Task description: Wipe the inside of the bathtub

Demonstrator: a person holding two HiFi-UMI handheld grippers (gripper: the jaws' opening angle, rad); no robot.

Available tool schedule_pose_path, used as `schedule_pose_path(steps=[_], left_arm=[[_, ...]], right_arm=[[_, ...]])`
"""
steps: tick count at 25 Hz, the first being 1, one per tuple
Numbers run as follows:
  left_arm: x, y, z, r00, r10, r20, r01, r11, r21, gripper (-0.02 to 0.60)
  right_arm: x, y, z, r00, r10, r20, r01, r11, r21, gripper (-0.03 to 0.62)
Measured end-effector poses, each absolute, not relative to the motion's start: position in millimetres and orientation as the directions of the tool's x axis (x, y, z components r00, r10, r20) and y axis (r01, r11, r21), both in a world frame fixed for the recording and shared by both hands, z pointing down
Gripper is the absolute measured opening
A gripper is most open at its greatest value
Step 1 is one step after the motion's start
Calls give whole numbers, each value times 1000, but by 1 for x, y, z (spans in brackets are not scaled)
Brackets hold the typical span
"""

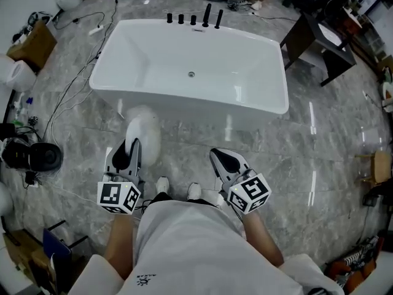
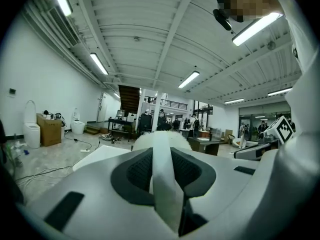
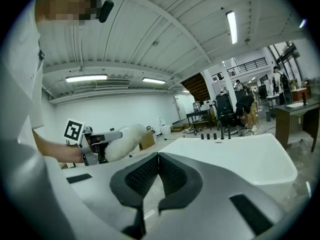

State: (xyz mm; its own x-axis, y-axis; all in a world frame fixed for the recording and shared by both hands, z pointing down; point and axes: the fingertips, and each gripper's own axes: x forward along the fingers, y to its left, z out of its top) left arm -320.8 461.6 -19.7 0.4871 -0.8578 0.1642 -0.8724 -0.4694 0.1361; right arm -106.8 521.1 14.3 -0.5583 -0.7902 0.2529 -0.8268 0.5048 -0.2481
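left gripper [image 1: 130, 149] is clamped on the white strip of a fluffy duster [image 1: 145, 134], its head pointing ahead. right gripper [image 1: 220, 157] has its jaws pressed together, nothing in them. the bathtub [image 1: 196, 105] sits straight in front of me, long axis running left to right, taps [image 1: 193, 19] on the far rim. the duster side looks nearer, so i'd say the reach goes forward and over the near rim.

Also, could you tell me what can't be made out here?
- Handle of the duster: head view, hidden under the left gripper.
- Floor of the tub: both gripper views, hidden by gripper bodies and the rim.
- Dirt or water in the tub: head view, too small.
- Detail of the taps: head view, too small.
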Motion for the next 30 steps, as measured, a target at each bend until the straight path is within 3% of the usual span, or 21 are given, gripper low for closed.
schedule_pose_path(steps=[16,30], left_arm=[[-314,484,-17,389,-903,182,-919,-368,139,98],[-352,435,-2,359,-909,213,-930,-328,167,100]], right_arm=[[-109,522,24,-698,-668,258,-716,643,-271,18],[-161,469,28,-750,-611,252,-661,703,-262,18]])
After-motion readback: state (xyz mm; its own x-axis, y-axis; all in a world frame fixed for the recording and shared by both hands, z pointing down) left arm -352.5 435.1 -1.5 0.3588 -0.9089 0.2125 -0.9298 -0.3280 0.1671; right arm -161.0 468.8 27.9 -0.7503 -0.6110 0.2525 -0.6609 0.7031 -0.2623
